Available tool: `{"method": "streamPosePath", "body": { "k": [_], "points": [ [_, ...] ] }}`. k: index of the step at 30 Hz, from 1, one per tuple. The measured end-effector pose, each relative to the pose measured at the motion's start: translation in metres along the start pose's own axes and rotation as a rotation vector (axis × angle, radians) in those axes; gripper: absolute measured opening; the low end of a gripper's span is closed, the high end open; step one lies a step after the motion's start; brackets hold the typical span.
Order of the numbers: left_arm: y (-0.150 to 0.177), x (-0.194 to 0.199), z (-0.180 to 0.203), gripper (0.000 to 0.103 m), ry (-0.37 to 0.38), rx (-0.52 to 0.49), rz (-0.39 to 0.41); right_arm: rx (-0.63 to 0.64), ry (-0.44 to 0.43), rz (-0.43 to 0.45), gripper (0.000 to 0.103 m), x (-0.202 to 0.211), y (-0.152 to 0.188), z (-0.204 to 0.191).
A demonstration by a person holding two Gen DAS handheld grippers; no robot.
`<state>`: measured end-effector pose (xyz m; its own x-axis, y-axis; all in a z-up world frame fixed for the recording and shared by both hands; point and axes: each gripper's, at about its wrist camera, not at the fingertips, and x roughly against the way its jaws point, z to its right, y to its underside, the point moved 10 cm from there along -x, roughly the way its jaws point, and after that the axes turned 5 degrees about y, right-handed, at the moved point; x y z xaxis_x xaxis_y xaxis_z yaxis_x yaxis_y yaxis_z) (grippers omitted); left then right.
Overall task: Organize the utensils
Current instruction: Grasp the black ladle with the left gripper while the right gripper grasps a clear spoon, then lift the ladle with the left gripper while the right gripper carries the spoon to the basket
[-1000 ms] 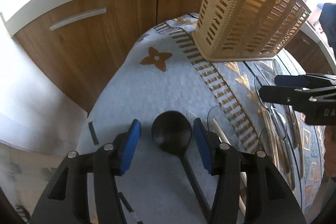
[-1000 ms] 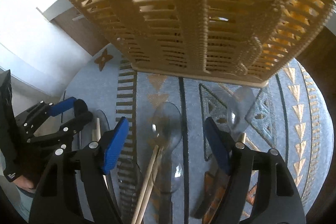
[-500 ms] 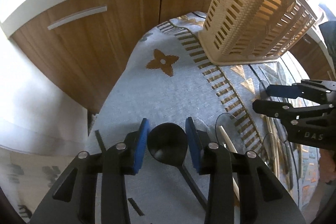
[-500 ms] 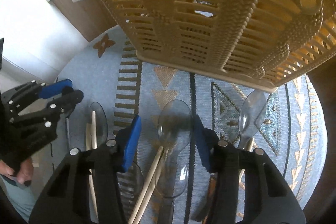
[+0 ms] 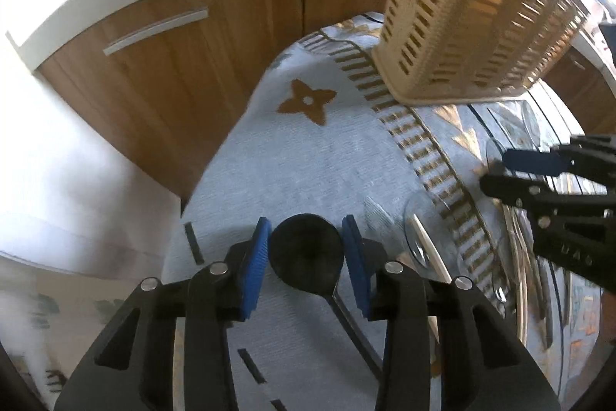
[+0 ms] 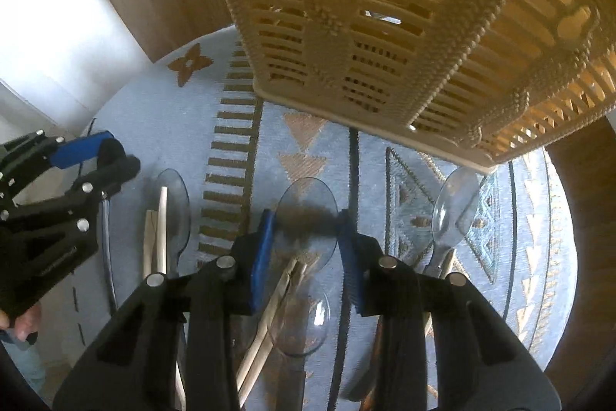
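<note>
My jaws on both sides have just been closing: the left gripper has its blue pads drawn in against the bowl of the black spoon, which looks pinched between them though it lies flat on the patterned cloth; the right gripper has narrowed around the bowl of a clear plastic spoon, pads at or just beside its rim, and I cannot tell whether they press yet. I judge the task barely started. Everything I can see lies loose on the cloth: another clear spoon off to my right, one near my left gripper, a further one under my right jaws, and several pale wooden chopsticks crossing beneath the spoon I am closing on. The one container is the tan slatted basket, standing at the far end of the cloth, well apart from both spoons. Through its slots I make out no utensil inside, but its top is out of my view, so I cannot say for sure that nothing is in it. What is left, as I read it, is lifting both spoons, carrying them to the basket, then the rest.
</note>
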<state>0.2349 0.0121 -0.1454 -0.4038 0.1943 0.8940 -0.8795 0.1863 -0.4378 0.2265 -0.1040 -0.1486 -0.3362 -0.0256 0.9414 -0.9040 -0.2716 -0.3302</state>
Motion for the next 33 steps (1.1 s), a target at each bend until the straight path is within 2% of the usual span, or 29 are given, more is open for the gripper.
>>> {"method": "streamPosePath", "body": {
  "k": [3,8,15,18,19,24,28,33],
  "points": [
    [0.01,0.009,0.006,0.035,0.039,0.022,0.029,-0.001,-0.018,0.03,0.03,0.005,0.002,0.003],
    [0.008,0.043,0.025,0.035,0.106,0.01,0.172,0.006,-0.083,0.141,0.03,0.029,0.007,0.006],
    [-0.013,0.114,0.054,0.035,0.121,-0.047,0.415,0.005,-0.172,0.399,0.03,0.095,0.023,0.016],
    [-0.022,0.14,0.065,0.035,0.117,-0.07,0.497,-0.014,-0.19,0.518,0.03,0.13,0.035,0.034],
    [-0.024,0.149,0.069,0.035,0.115,-0.079,0.52,-0.017,-0.188,0.543,0.03,0.141,0.024,0.04],
    [-0.043,0.183,0.085,0.035,0.119,-0.101,0.619,-0.063,-0.174,0.717,0.03,0.196,0.015,0.057],
    [-0.067,0.214,0.097,0.035,0.079,-0.137,0.735,-0.111,-0.155,0.831,0.03,0.234,0.003,0.073],
    [-0.108,0.251,0.108,0.035,0.038,-0.159,0.895,-0.206,-0.066,0.988,0.03,0.28,-0.022,0.101]
  ]
}}
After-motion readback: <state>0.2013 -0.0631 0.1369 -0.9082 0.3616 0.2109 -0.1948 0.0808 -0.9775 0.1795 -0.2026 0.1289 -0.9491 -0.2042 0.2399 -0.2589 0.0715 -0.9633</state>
